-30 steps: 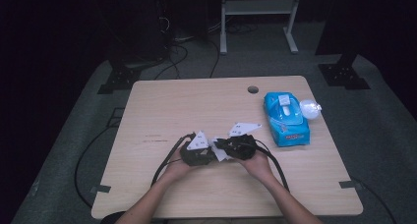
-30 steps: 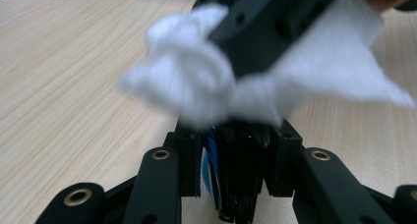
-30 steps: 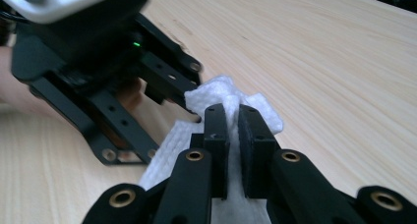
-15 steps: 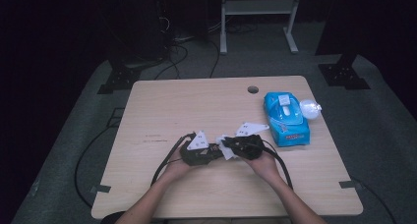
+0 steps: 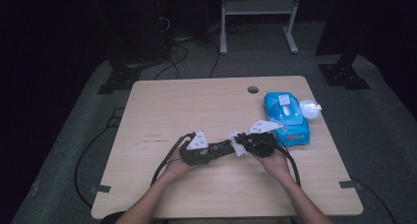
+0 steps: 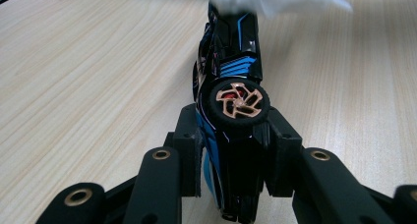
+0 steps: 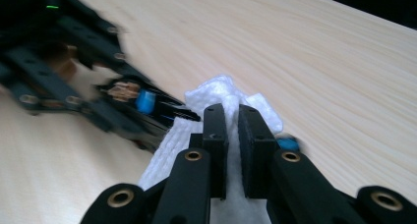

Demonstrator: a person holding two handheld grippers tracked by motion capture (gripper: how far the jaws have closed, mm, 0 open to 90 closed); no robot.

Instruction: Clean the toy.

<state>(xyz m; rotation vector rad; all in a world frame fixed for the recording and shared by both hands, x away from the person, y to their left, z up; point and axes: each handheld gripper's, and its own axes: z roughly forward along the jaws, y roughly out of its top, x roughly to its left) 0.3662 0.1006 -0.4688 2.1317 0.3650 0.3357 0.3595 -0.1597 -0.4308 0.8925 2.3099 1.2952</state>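
The left gripper (image 6: 231, 150) clamped a black-and-blue toy car (image 6: 231, 86) turned on its side near the table's (image 5: 162, 106) front edge, its length running parallel to that edge toward the right gripper (image 7: 232, 135), which pinched a white wipe (image 7: 216, 94) against its far end.

The toy car (image 6: 230, 86) is held above the surface (image 5: 196, 101), near its front middle. Relative to the car, the left tongs (image 5: 216, 152) are placed at its left end and the right tongs (image 5: 244, 144) at its right end, where the wipe (image 7: 216, 103) is pressed against it. The wipes pack (image 5: 286, 117) is set to the car's right and farther back, with the hole (image 5: 253, 90) behind it.
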